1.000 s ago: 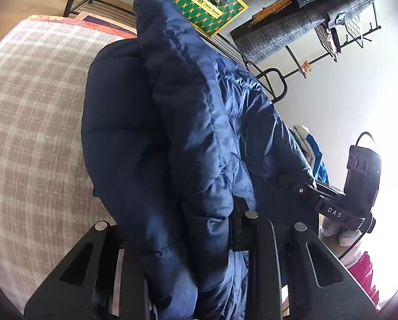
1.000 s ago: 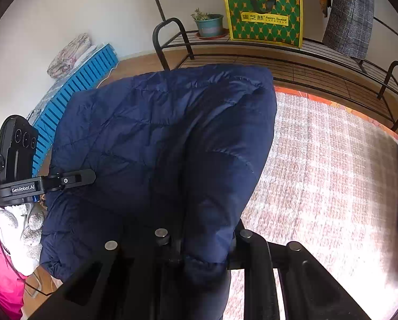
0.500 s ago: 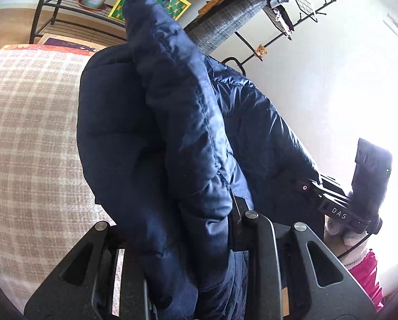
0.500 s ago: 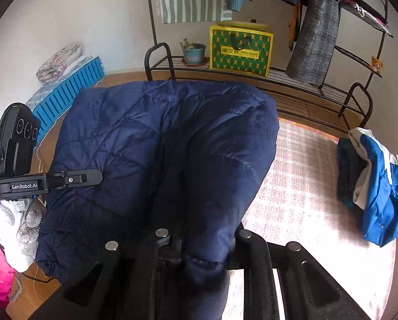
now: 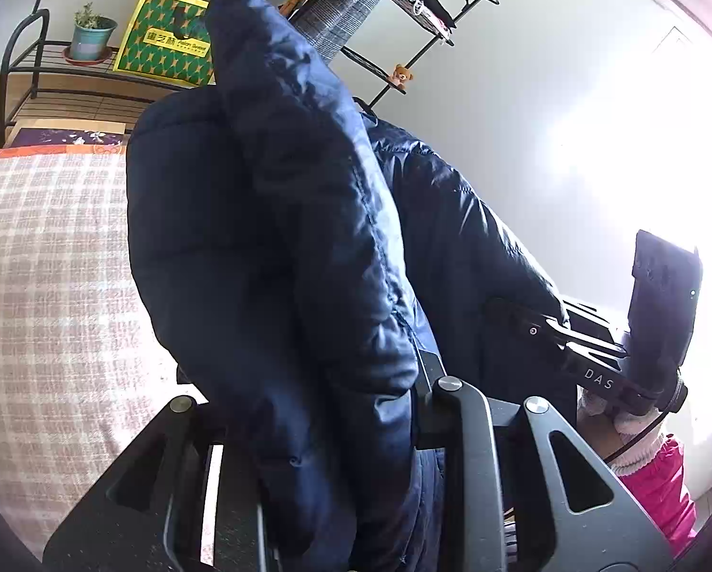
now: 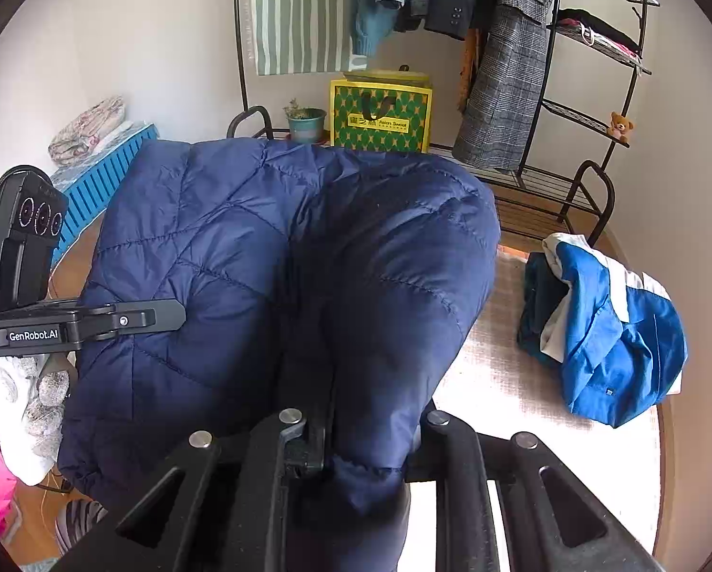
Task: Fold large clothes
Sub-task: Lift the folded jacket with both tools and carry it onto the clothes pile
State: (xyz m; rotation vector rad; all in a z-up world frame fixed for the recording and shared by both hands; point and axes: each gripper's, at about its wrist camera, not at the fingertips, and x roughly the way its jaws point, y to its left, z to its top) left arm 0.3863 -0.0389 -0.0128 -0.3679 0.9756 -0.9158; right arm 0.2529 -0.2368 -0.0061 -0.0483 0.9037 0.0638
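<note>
Checked woven bedcover (image 5: 46, 262), puffy quilted navy jacket (image 6: 241, 257)

Jacket (image 6: 241, 257) quilted, faintly glossy cloth; bedcover (image 5: 46, 257) matt woven check

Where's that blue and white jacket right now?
In the right wrist view, the blue and white jacket lies crumpled at the right on the checked bed cover, beyond the navy puffer jacket and below the clothes rack.

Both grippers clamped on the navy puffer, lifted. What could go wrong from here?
1. The navy puffer jacket is thick and slick; either the left gripper or the right gripper may lose its bunched pinch.
2. Lowered carelessly, it may land on the blue jacket on the checked cover.
</note>
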